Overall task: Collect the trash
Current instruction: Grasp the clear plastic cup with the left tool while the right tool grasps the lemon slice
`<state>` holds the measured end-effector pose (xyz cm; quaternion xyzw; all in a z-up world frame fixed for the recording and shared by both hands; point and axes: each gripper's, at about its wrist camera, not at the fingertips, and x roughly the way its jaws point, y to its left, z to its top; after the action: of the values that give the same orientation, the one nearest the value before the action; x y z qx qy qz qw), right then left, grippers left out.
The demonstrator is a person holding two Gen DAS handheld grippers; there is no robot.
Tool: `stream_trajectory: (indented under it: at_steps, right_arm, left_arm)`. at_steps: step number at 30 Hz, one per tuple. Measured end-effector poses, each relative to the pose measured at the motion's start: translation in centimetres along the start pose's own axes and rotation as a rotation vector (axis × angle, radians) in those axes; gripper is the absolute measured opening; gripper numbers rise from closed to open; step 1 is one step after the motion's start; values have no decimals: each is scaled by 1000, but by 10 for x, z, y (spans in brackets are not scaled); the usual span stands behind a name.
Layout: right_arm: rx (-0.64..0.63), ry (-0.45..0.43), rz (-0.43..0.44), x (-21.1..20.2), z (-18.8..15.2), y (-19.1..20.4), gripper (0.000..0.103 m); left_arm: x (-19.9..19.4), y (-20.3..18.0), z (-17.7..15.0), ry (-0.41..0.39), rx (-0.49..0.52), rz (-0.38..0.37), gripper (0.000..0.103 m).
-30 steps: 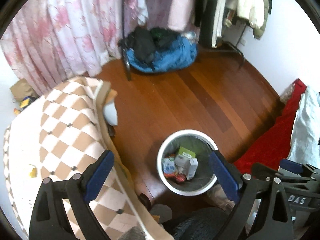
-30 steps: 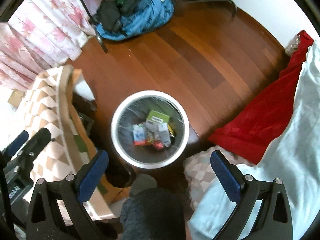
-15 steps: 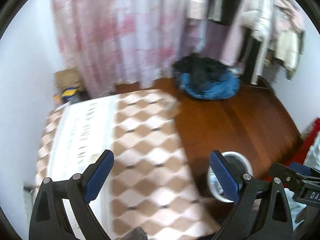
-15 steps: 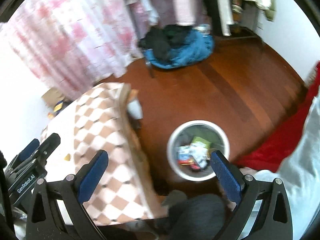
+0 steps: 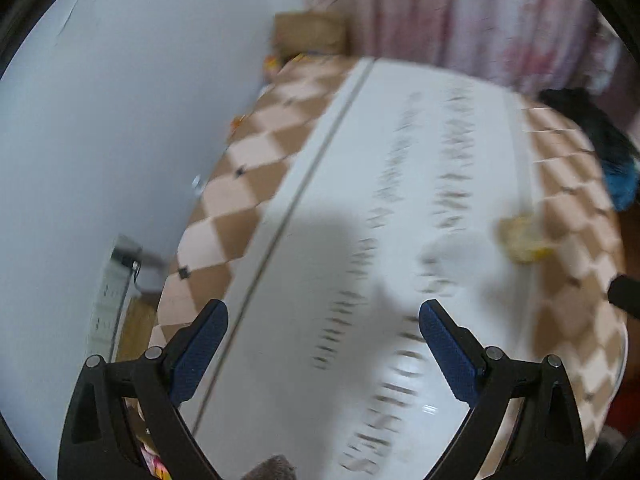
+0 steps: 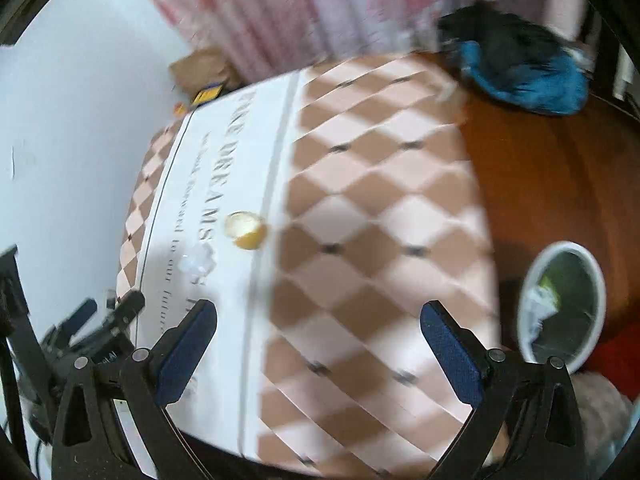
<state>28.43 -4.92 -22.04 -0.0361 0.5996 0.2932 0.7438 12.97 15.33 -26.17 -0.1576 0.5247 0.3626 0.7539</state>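
Note:
A small yellow piece of trash (image 6: pixel 245 231) lies on the white strip of the checked tablecloth (image 6: pixel 360 216); it also shows blurred in the left wrist view (image 5: pixel 522 239). A clear crumpled wrapper (image 6: pixel 197 263) lies just left of it. The white trash bin (image 6: pixel 560 304) with a dark liner and several wrappers inside stands on the floor at the right. My right gripper (image 6: pixel 318 332) is open and empty above the table's near edge. My left gripper (image 5: pixel 322 334) is open and empty over the cloth, and shows at far left in the right wrist view (image 6: pixel 100 332).
White wall (image 5: pixel 100 120) runs along the table's left side. A brown cardboard box (image 5: pixel 310 34) sits by the pink curtain (image 6: pixel 320 12). A blue and black clothes pile (image 6: pixel 520 64) lies on the wooden floor (image 6: pixel 552 168). A red blanket (image 6: pixel 616 356) is at right.
Both grippers have swung left, from above the trash bin to over the table. The bin has left the left wrist view and slid to the right edge of the right one.

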Motion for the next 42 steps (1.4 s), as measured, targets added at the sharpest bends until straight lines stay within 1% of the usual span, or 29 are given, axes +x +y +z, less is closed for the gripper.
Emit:
stream_trajectory:
  at_steps: [1,3,5,7,8,9,11,12,13,15,17,19,21,24,26,27,28,29,30,31,33,37,42]
  right_arm:
    - [-21,16,-3,19,5,14,99]
    - [-32,45,-4,52,16,33,80]
    - [-11,79,3,86,25,45,72]
    - [14,93,-3,106,33,48,67]
    - [31,94,3,115,36,48,61]
    - [47,96,14,123,40,49,50]
    - [70,103,32,134,45,49,38]
    - [70,82,25,132,46,51,17]
    - [65,81,34,132,47,52,9]
    - [67,88,51,128,48,49,8]
    - [50,60,31,119,47,45,8]
    - [60,40,34,109,48,36,8]
    - [75,25,31,99,49,25,8]
    - [76,10,0,90,51,12,8]
    - [77,13,-19,89,52,4,8]
    - [77,17,-30,90,52,-1,8]
    - [78,20,-36,90,52,-4,8]
    - [78,23,-43,92,52,-6,8]
    - [79,24,-47,93,53,-7,8]
    - [79,25,-48,93,52,-8,8]
    - [76,26,-46,93,52,-9,8]
    - [62,22,-35,89,50,-7,8]
    - [32,-5,-20,71,45,-1,8]
  left_arm:
    - [8,7,-1,14,-13,7,98]
    - [22,17,-4,35,-31,17,98]
    - [30,22,-5,50,-42,15,98]
    - [32,24,-7,57,-46,6,98]
    - [32,24,-6,56,-44,-2,98]
    - [30,22,-5,54,-41,-12,98]
    - [26,14,-1,47,-29,-41,98]
    - [25,9,2,43,-23,-62,98]
    - [22,4,4,39,-18,-87,98]
    - [18,-8,10,36,-14,-143,98]
    - [18,-20,14,39,-8,-189,98]
    - [20,-32,18,51,2,-229,97]
    - [24,-45,22,59,19,-255,97]
    - [30,-66,26,81,43,-284,96]
    - [34,-74,29,84,51,-285,95]
    - [35,-77,30,82,56,-283,92]
    - [35,-79,31,80,60,-278,79]
    - [35,-81,32,78,63,-273,63]
    - [36,-82,33,76,67,-268,54]
    - [38,-83,34,77,70,-265,38]
    - [36,-83,33,66,74,-257,38]
    - [23,-81,29,19,93,-225,38]
    - [-13,-79,30,-68,113,-187,38]
